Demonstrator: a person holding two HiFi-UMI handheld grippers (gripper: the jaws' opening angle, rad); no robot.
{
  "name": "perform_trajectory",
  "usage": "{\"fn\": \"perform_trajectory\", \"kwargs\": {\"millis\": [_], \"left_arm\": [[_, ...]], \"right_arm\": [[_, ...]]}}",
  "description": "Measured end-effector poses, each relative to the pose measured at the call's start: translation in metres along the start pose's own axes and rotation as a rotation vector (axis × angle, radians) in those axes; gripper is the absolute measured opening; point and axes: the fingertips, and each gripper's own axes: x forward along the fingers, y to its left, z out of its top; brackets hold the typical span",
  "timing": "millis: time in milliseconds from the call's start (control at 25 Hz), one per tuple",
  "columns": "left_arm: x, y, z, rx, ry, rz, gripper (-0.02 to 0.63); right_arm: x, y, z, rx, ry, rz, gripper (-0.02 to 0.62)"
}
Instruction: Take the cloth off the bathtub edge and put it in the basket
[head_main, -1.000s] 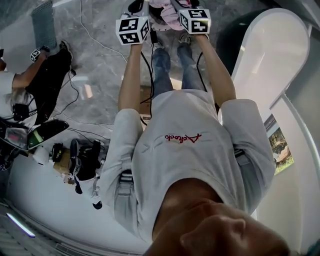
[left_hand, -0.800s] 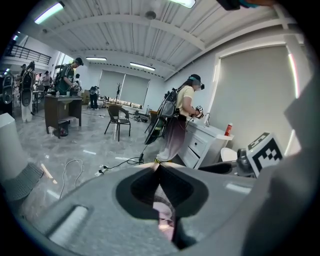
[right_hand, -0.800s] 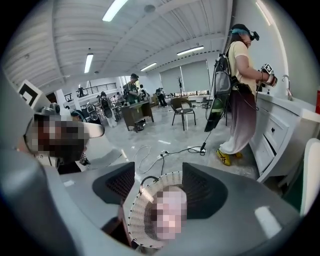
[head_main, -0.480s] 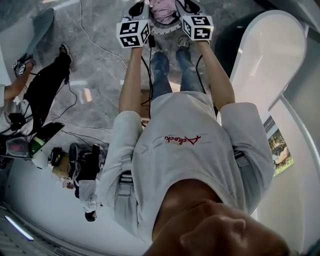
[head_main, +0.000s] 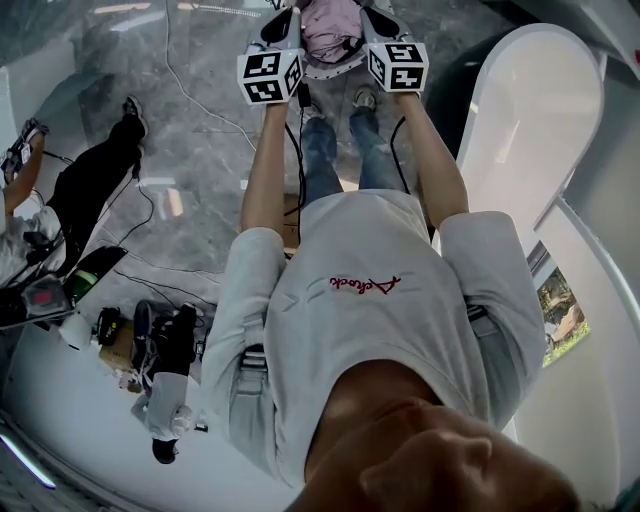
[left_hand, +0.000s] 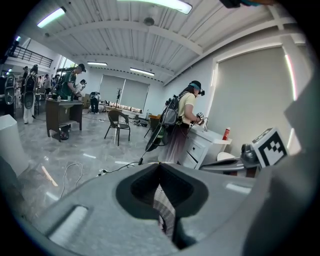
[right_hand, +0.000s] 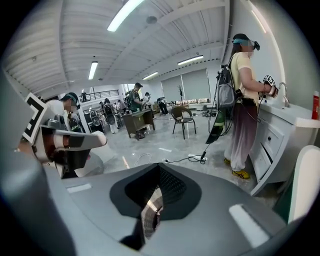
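Pink checked cloth bunched, gripped tight by left claw and right claw

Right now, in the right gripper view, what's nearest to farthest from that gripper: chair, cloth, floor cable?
1. The cloth, pinched in the right gripper, whose jaws have just been closing.
2. The floor cable, ahead on the floor.
3. The chair, farther back, centre.

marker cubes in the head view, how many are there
2: one marker cube above the person's left forearm, one above the right, cloth between them. Another person's device at the left edge may carry a third; too small to tell.
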Motion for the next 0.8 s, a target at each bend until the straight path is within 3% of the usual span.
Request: {"fn": "perform_trajectory", "kwargs": {"millis": [240,800], "left_arm": [[-0.021,-0.012,0.025,0.033,-0.051,0.01,0.0],[-0.086,-0.033,0.142,0.126,-0.226,0.033,0.0]], "right_arm": [[-0.026,0.003,0.034,-0.025,-0.091,0.005,0.006],[-0.117,0.032,0.174,-0.116,-0.362,0.008,0.006]]}}
